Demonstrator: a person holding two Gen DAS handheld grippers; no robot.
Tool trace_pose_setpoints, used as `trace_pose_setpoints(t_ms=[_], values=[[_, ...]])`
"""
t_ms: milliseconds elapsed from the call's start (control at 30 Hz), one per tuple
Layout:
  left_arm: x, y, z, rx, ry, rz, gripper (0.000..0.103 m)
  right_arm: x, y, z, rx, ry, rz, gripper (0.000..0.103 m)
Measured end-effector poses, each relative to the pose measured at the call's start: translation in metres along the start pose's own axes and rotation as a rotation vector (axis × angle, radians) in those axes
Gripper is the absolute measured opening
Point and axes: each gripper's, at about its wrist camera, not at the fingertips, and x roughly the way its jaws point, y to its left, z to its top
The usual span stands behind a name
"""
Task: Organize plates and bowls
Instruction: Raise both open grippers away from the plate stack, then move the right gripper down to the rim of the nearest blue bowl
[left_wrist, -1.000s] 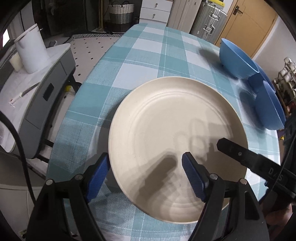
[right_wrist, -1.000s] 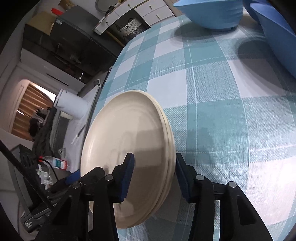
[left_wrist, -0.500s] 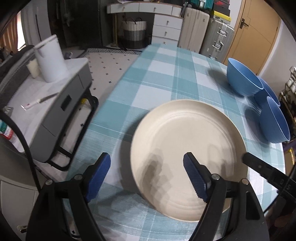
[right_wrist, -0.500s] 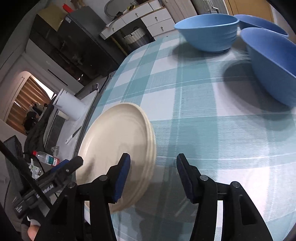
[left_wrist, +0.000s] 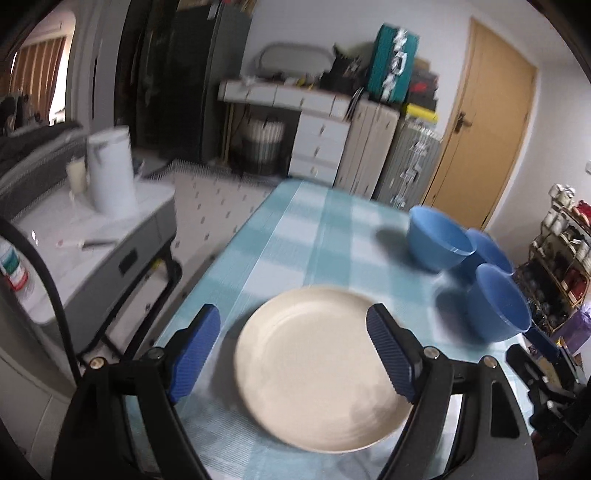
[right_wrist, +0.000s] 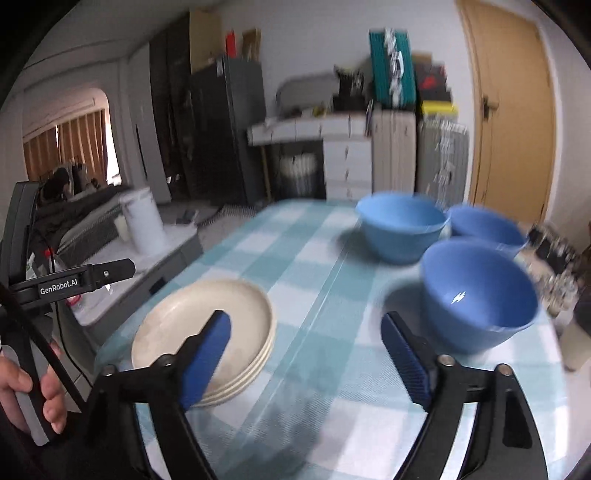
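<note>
Right wrist view: our right gripper (right_wrist: 306, 356) is opening with nothing between its pads; we've let go of the stacked round cream plates (right_wrist: 207, 341), now low to its left. Three deep blue bowls (right_wrist: 476, 295) ahead come next. Left gripper (left_wrist: 295, 350) hangs spread, empty.

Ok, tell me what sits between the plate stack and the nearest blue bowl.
Nothing: the right wrist view shows only bare checked tablecloth between the plate stack and the nearest blue bowl.
</note>
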Motion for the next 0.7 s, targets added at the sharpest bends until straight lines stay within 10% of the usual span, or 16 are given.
trace_pose_setpoints(t_ms=[233, 700], values=[[-0.016, -0.074, 0.001, 0.148, -0.100, -0.081, 0.098, -0.057, -0.039, 0.011, 0.110, -0.221, -0.082, 0.102], [-0.035, -0.206, -0.001, 0.264, -0.254, -0.291, 0.103, -0.122, -0.096, -0.002, 0.134, -0.345, -0.253, 0.102]])
